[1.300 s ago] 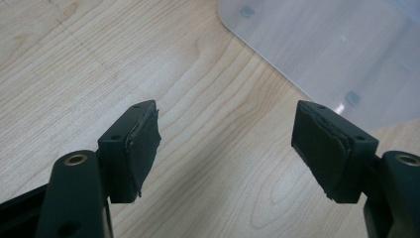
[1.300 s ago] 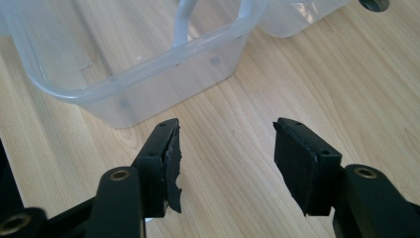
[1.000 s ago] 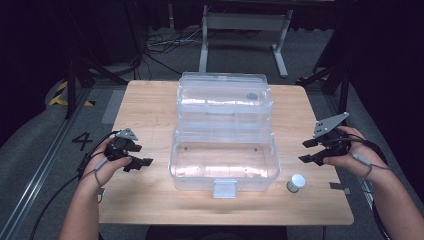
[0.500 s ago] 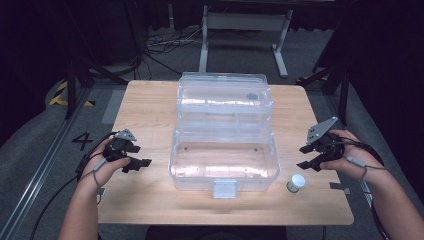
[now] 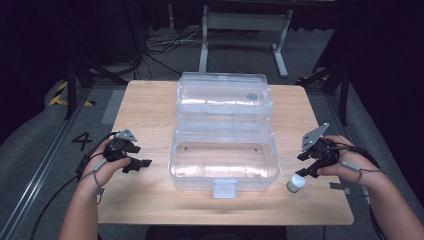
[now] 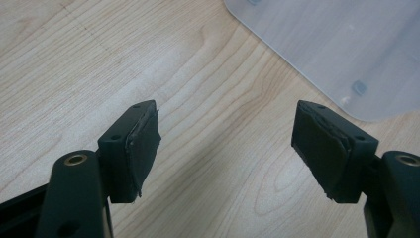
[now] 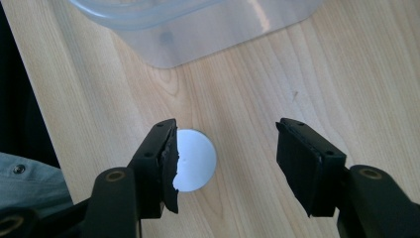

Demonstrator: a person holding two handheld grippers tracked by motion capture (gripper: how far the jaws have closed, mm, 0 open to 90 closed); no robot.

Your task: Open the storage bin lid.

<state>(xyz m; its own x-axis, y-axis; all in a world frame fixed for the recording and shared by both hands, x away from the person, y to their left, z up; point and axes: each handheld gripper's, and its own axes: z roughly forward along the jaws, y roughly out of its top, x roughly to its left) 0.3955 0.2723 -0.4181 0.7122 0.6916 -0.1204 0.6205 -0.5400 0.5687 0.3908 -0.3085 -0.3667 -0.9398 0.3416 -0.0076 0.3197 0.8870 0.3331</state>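
The right tool (image 7: 225, 163) has dropped, half-hiding the white-capped jar (image 7: 198, 159).

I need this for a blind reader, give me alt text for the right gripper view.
The right gripper hangs open above a small white-capped bottle standing on the wooden table, the cap beside one jaw. A corner of the clear plastic box lies beyond.

bottle (image 5: 296, 183) right of box (image 5: 223, 160) (table's front)
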